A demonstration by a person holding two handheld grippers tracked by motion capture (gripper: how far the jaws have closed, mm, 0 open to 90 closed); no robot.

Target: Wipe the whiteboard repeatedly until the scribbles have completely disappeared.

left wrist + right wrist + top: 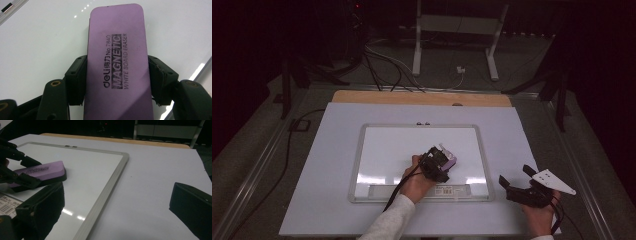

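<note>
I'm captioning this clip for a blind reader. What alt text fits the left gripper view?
A purple whiteboard eraser, printed "Magnetic White Board Eraser", is clamped between the left gripper's two black jaws. It lies flat on a clean whiteboard, whose pale frame crosses the top left corner.

A white-topped table point(327, 165) with a wooden far edge carries a framed whiteboard point(377, 150).

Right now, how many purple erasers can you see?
1. The purple eraser sits on the whiteboard, clamped between the jaws of the left tool. None shows elsewhere on the table.
</note>
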